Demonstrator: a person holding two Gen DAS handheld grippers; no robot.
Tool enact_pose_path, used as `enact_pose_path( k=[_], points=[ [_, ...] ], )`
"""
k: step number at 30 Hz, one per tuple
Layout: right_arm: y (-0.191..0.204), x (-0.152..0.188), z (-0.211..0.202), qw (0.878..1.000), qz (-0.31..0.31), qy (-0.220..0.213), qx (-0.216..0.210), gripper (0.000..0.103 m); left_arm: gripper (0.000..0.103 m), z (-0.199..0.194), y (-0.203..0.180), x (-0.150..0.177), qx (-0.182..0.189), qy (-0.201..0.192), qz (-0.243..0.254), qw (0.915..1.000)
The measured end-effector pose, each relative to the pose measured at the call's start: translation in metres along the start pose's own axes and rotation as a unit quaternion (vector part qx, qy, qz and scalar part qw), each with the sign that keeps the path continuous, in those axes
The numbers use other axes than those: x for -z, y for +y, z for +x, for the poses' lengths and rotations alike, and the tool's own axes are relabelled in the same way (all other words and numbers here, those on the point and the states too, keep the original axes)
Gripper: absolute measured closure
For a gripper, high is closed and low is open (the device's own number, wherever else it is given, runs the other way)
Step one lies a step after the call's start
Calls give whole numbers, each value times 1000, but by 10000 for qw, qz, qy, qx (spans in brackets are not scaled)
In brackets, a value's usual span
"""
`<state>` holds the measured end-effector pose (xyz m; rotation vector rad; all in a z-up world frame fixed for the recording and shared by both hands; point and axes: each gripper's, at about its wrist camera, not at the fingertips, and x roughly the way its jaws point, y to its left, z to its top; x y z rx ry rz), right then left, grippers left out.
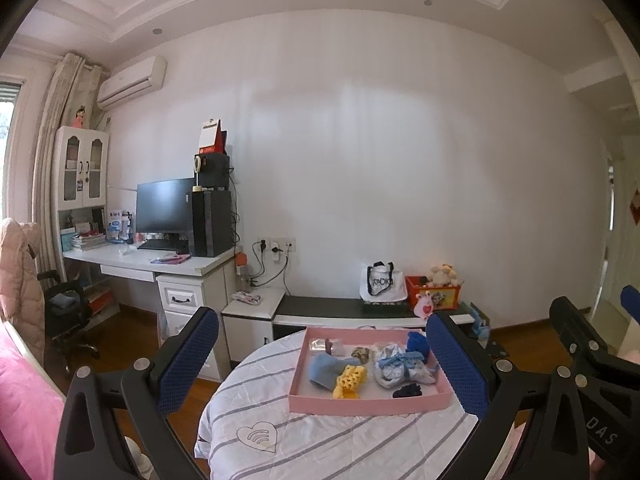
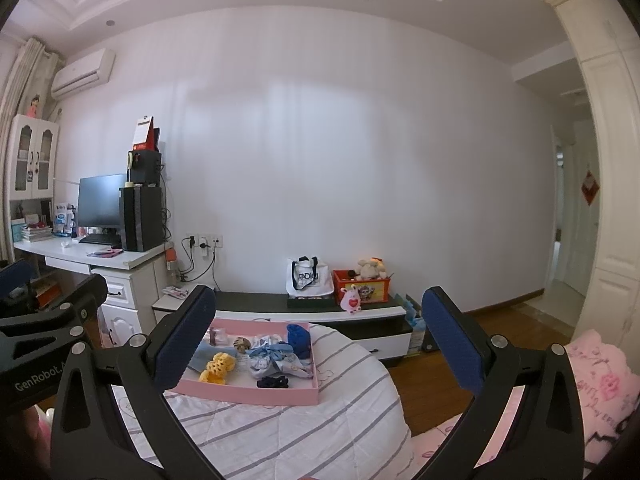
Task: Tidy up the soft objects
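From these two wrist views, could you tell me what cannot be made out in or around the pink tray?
- Left wrist view: the right finger pad hides the pink tray's far right corner.
- Right wrist view: the left finger pad covers the tray's left edge and part of the light blue cloth.
- Both views: the small packet at the tray's back is too small to identify.

Plain white wall (image 1: 400, 160) is filling most of the view, daylight coming in from the window (image 1: 8, 112) at left. White desk (image 1: 152, 264) with monitor (image 1: 164, 206) is sitting left, low TV bench (image 2: 312, 308) (dark top) along the wall, wood floor (image 2: 500, 328) showing right.
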<state>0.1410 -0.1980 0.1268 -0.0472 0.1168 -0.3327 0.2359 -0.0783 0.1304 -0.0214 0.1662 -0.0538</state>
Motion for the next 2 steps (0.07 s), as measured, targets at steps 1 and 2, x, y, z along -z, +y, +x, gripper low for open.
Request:
enact_pose_path(
  k=[1,2],
  points=[
    [1,0,0,10000,-3,1,8,0,0,-1,0,0,-7,-12,-18,10000],
    [1,0,0,10000,-9,2,15,0,0,-1,0,0,-19,-29,-21,10000]
  ],
)
